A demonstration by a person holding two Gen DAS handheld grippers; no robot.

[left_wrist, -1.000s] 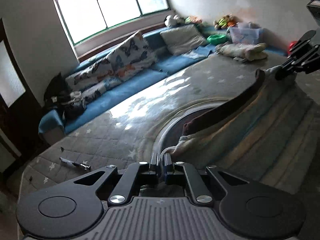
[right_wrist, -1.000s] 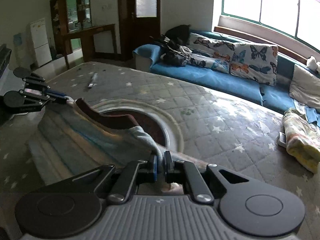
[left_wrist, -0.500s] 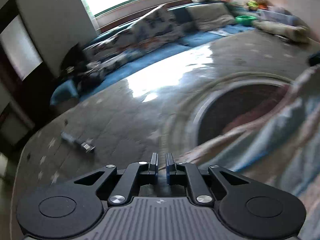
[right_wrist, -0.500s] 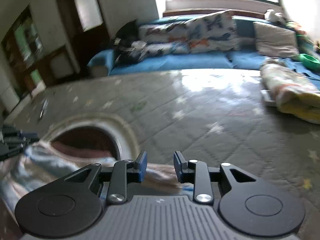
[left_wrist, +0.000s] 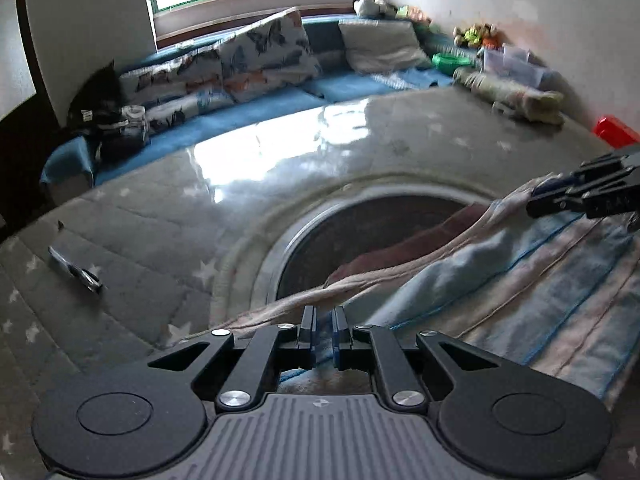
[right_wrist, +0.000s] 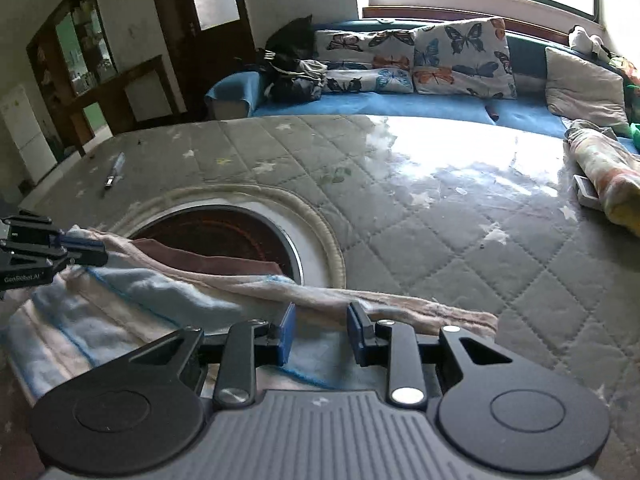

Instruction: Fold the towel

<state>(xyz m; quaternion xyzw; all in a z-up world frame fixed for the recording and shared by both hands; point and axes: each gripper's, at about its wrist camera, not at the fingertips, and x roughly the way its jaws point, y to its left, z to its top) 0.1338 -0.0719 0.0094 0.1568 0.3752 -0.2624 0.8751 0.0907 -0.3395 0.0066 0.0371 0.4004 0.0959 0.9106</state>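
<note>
The striped blue and pale pink towel lies folded over on the grey quilted table, partly covering a round dark opening. A brown cloth shows under its far edge. My left gripper hovers over the towel's near left corner, its fingers a narrow gap apart with nothing between them. In the right wrist view my right gripper stands wide open just above the towel, near the far right corner. The left gripper shows at the towel's other end.
A small metal tool lies on the table to the left. A rolled blanket sits at the far right of the table. Behind is a blue bench with butterfly cushions. A red object sits at the right edge.
Both grippers held the towel's corners in the air a second ago. The towel now lies on the table. The right gripper has opened wide and the left fingers have parted slightly.
</note>
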